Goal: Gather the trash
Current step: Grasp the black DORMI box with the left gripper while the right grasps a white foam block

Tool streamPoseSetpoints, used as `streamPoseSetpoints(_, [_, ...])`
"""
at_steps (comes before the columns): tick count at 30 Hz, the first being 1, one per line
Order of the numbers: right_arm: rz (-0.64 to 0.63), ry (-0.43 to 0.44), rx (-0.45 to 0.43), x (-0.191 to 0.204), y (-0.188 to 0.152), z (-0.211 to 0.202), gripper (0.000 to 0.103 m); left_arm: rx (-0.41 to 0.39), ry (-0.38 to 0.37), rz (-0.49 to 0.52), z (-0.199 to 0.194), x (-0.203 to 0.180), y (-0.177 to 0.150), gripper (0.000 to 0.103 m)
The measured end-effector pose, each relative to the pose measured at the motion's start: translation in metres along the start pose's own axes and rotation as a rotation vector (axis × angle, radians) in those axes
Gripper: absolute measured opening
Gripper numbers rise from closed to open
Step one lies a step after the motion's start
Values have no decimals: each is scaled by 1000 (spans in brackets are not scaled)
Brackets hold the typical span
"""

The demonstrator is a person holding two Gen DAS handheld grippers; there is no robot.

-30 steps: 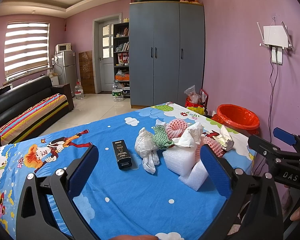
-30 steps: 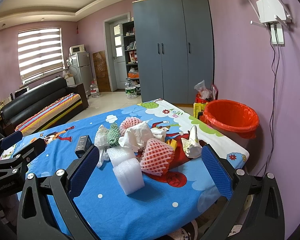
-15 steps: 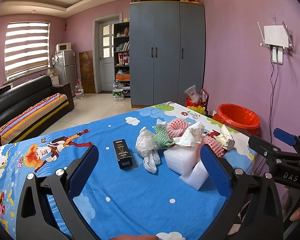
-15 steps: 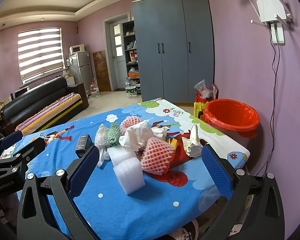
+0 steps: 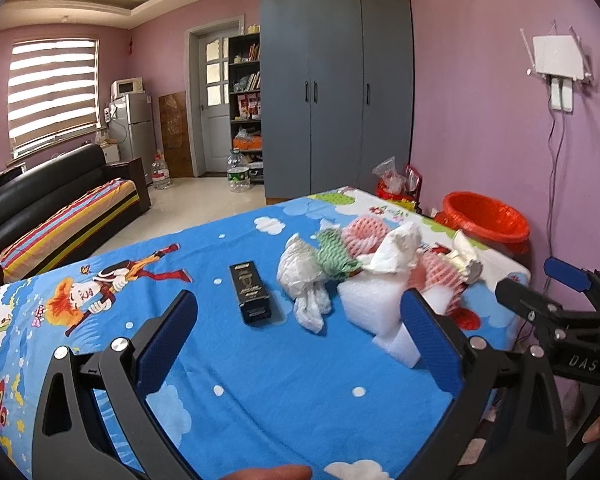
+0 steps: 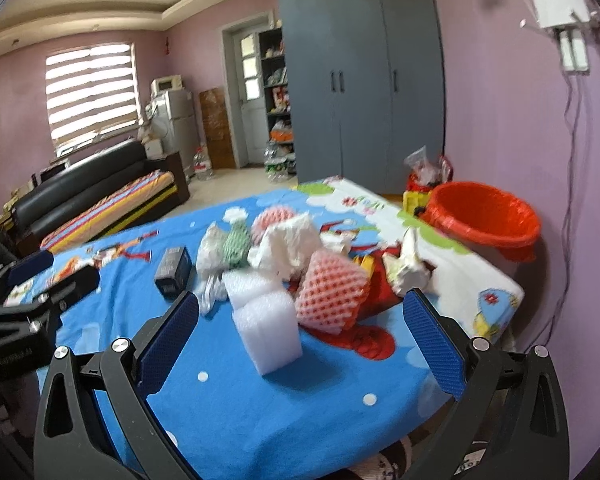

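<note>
Your left gripper [image 5: 298, 336] hangs over the near part of the surface with the bright blue cartoon cloth [image 5: 228, 364], and its jaws are spread wide with nothing in them. Your right gripper [image 6: 300, 336] is the same, wide apart and empty. The trash sits in one heap toward the far right of the cloth: two white foam blocks [image 6: 266, 320], a pink foam fruit net [image 6: 332, 294], a green foam net [image 5: 332, 256], a crumpled white plastic bag [image 5: 304, 276] and some crumpled white paper [image 5: 400, 246]. A small black box [image 5: 251, 292] lies just left of the heap. The round red bin with a red liner [image 6: 482, 216] stands on the floor past the far right edge, close to the heap, so I think each piece only needs a short trip. The wide jaws look ready to fit around a fat foam block. Since half a second ago your left side has hardly moved, but your right view has gone blurry and the heap looks a bit nearer, so that hand has started moving in.
</note>
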State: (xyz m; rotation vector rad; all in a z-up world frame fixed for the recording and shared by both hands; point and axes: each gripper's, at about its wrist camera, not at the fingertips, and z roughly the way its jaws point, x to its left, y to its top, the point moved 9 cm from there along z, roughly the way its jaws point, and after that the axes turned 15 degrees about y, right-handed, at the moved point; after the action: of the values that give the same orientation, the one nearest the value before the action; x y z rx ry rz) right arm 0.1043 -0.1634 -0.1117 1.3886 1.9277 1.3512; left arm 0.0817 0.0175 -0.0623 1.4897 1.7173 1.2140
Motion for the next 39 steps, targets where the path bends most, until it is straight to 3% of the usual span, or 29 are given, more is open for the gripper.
streamPoseSetpoints(8, [25,60,134,-6,-33,46,96,121,112,-40,48,34,-31,98])
streamPoseSetpoints(12, [48,87,174,-13,-38,65,96,211,129,-55,73,52,-49,98])
streamPoseSetpoints(18, [34,139,219,-10,-38,94,95,281,145,-58,96,64,-63,98])
streamPoseSetpoints(21, [10,179,245,-6,-40,109,80,293,127,-57,105,61,-60,98])
streamPoseSetpoints(24, [-3,210,272,-5,-44,118,56,304,114,-57,114,55,-52,98])
streamPoseSetpoints(33, [22,356,178,-11,-20,99,54,354,137,-71,166,37,-25,97])
streamPoseSetpoints(39, [53,378,158,-18,-15,93,54,400,158,-41,201,19,-23,78])
